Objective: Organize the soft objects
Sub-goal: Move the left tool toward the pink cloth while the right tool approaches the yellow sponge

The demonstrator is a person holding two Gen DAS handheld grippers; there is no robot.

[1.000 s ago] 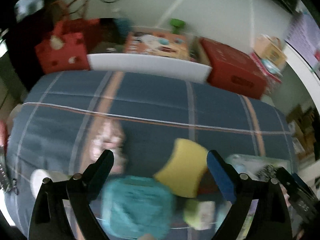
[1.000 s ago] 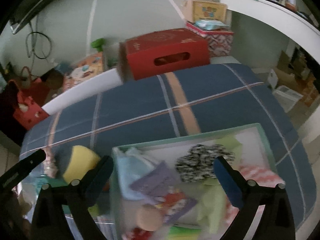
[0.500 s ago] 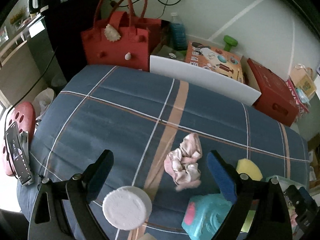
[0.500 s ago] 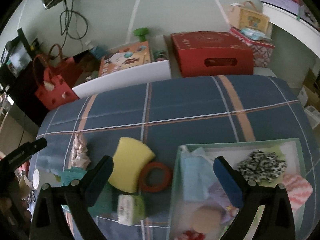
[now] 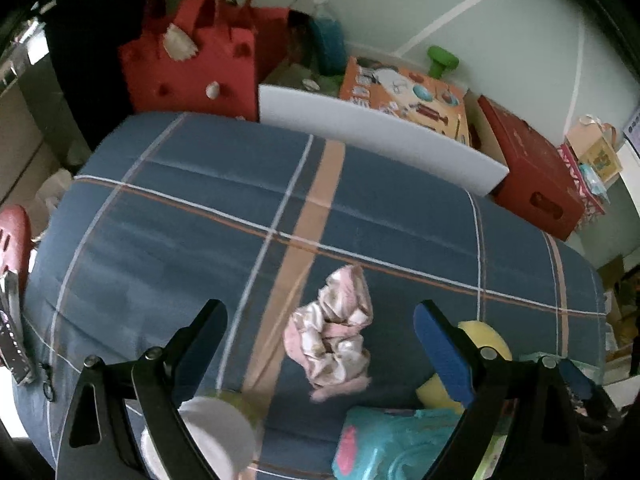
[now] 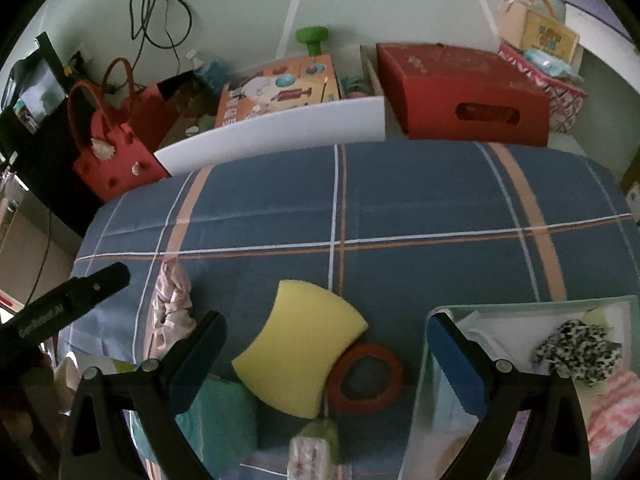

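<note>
A pink and white scrunchie (image 5: 332, 332) lies on the blue plaid bed cover (image 5: 240, 232), centred between the jaws of my open, empty left gripper (image 5: 320, 320) hovering above it; it also shows in the right wrist view (image 6: 172, 304). A yellow sponge (image 6: 300, 352) lies next to a red ring (image 6: 366, 378), under my open, empty right gripper (image 6: 326, 336). The sponge shows in the left wrist view (image 5: 480, 336) too. A pale green tray (image 6: 532, 306) at the right holds a black-and-white scrunchie (image 6: 576, 350) and other soft items.
A teal toy (image 5: 392, 444) and a white round lid (image 5: 216, 436) lie at the near edge. A small green packet (image 6: 316, 448) lies below the sponge. Behind the bed stand a red felt bag (image 5: 192, 68), a white board (image 5: 380, 140) and a red box (image 6: 464, 88).
Both grippers have swung left. The left view went from the sponge and teal toy to the pink scrunchie and came closer. The right view shifted from the tray to the sponge and ring.
</note>
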